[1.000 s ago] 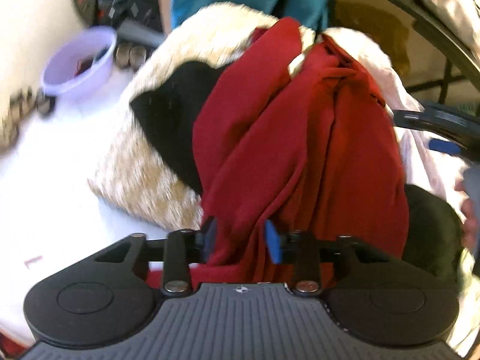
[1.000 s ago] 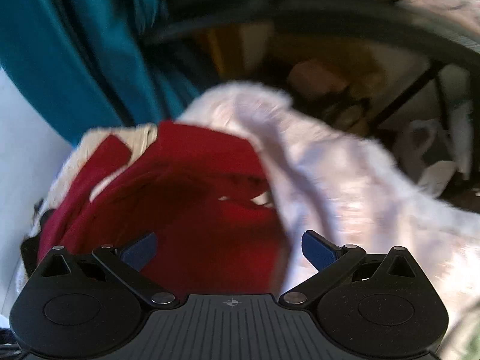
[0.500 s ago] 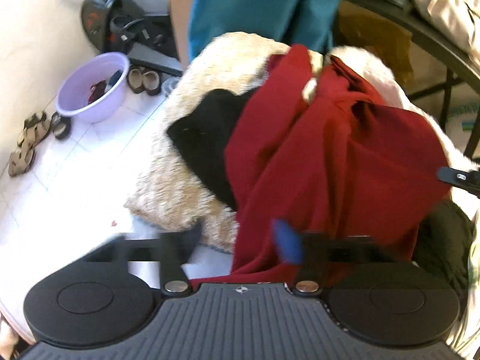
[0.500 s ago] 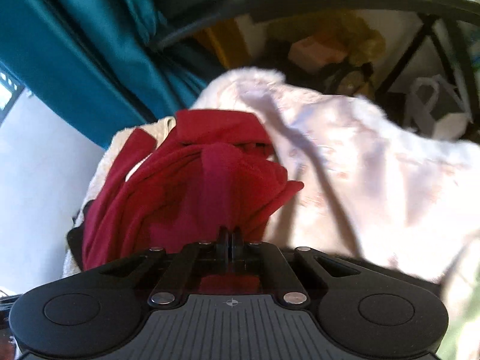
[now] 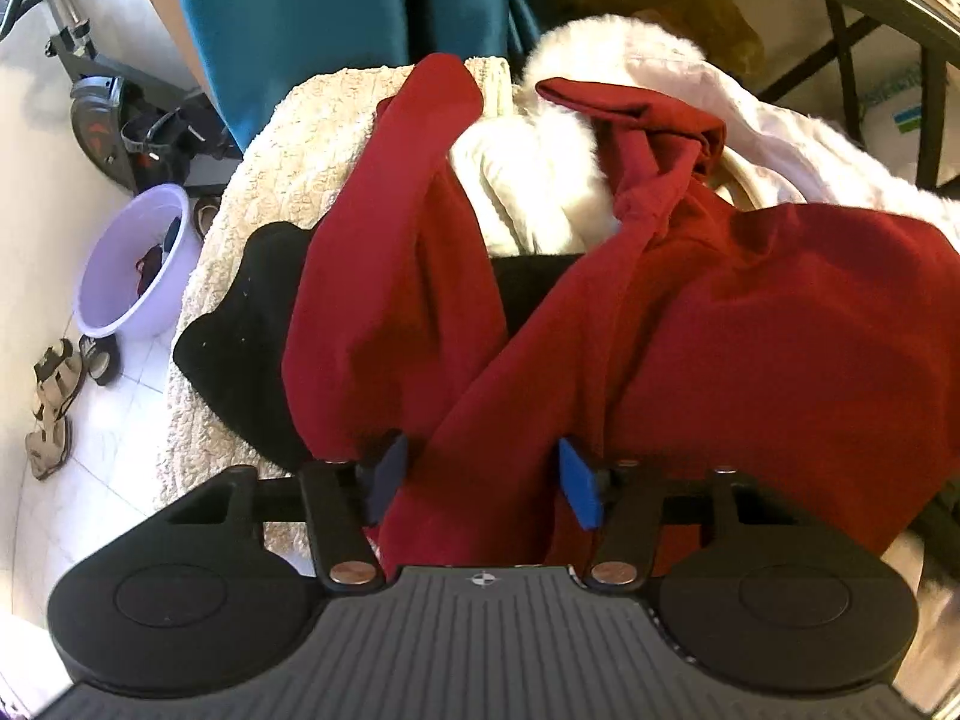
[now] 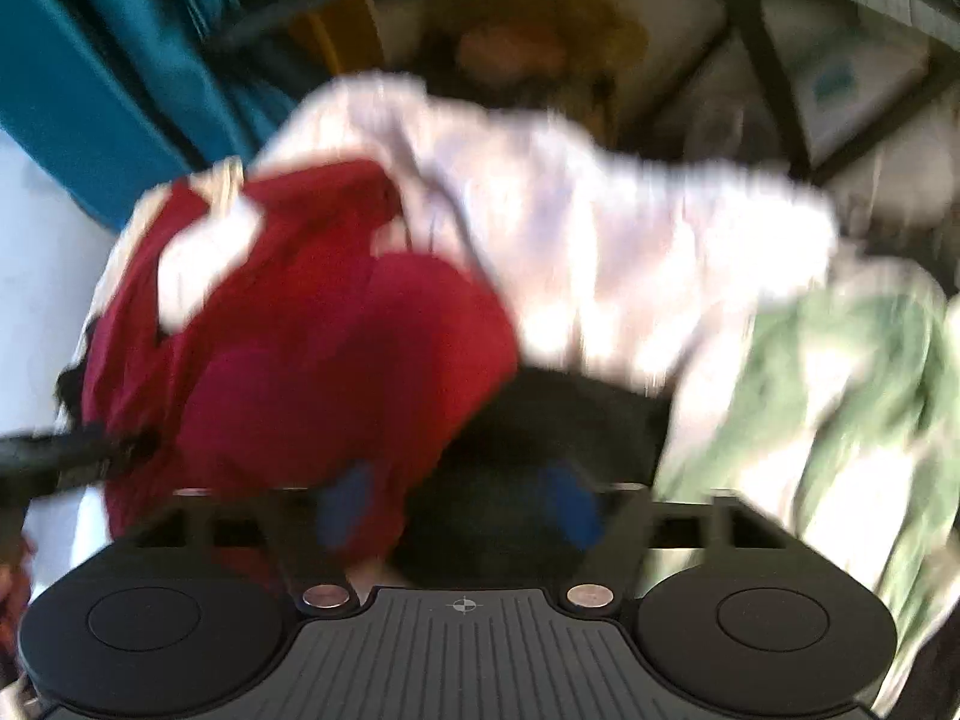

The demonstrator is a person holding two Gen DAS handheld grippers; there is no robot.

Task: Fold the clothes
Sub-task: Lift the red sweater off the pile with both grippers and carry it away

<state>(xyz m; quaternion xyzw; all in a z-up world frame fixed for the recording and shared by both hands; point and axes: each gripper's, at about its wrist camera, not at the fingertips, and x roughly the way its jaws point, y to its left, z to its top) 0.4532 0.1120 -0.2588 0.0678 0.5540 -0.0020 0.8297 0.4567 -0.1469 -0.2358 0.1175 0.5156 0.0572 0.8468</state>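
Observation:
A dark red garment (image 5: 750,348) lies spread over a heap of clothes, one long part running up the left and a twisted part at the top. My left gripper (image 5: 480,486) hangs over its near edge. The jaws are closing, with a bunch of red cloth between the blue pads (image 5: 579,492), which do not clearly pinch it. The right wrist view is blurred. There my right gripper (image 6: 456,507) is opening, the red garment (image 6: 300,360) brushes its left pad, and a black garment (image 6: 540,420) lies under the gap.
The heap holds a cream towel (image 5: 288,168), a black garment (image 5: 240,348), a white fluffy piece (image 5: 540,198), a pale cloth (image 6: 570,240) and a green patterned cloth (image 6: 840,390). On the floor at left are a lilac basin (image 5: 132,276) and sandals (image 5: 54,402). A teal curtain (image 5: 312,12) hangs behind.
The right gripper, shut on a red fold half a second ago, has let it go and spread its jaws. The red garment now lies wider, baring the white fluffy piece. The left jaws have narrowed.

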